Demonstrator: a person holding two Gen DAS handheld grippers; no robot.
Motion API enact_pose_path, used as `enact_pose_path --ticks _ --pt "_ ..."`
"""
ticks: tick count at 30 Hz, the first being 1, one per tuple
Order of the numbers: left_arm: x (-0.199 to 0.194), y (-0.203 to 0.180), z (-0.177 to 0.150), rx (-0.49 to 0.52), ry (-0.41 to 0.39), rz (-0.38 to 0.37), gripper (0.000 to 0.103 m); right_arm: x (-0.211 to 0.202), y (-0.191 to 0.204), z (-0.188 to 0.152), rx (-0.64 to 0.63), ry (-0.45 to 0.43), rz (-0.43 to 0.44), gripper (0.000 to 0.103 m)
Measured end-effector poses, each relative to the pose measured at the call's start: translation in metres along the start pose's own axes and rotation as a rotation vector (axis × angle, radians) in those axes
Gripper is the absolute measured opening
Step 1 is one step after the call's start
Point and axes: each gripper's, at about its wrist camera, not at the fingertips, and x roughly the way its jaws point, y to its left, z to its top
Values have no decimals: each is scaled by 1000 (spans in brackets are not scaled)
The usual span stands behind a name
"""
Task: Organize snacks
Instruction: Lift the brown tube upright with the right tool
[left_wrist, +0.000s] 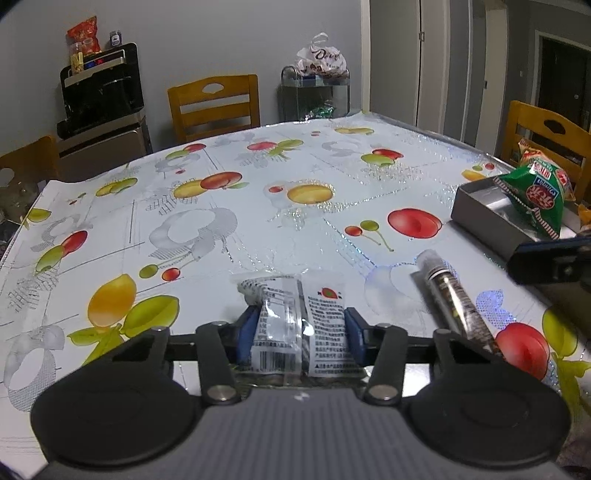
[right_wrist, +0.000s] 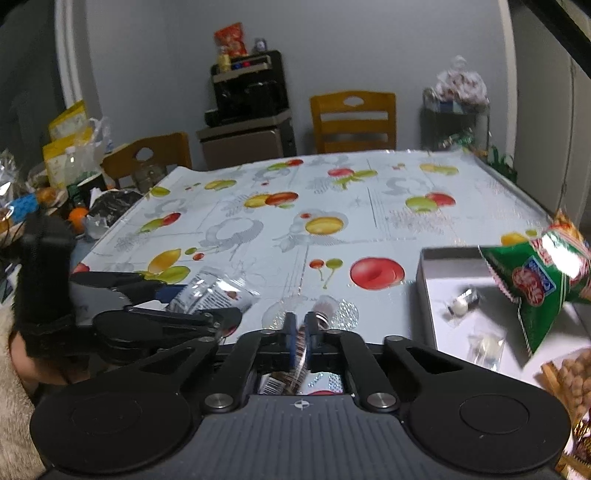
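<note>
Left gripper clamped on clear snack packet, blue pads pressing both its sides, just above fruit-print tablecloth. Right gripper closed on slim clear snack tube, jaws nearly together, tube lying along tablecloth. Grey box to the right, holding 2 small wrapped candies; green snack bag leaning over box rim.

Green snack bag and peanut packet cut by right edge.
</note>
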Motion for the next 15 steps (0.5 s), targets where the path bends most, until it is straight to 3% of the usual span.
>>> enact_pose_path --ticks 4,8,15 --pt "-13 3 -1 -9 -26 -9 39 9 -1 2 23 39 -4 39" --pt "-22 9 -3 -22 -38 -23 35 24 6 8 -10 85 -24 45" --pt "-25 14 -6 -30 -33 -42 33 50 17 14 -49 128 -73 45"
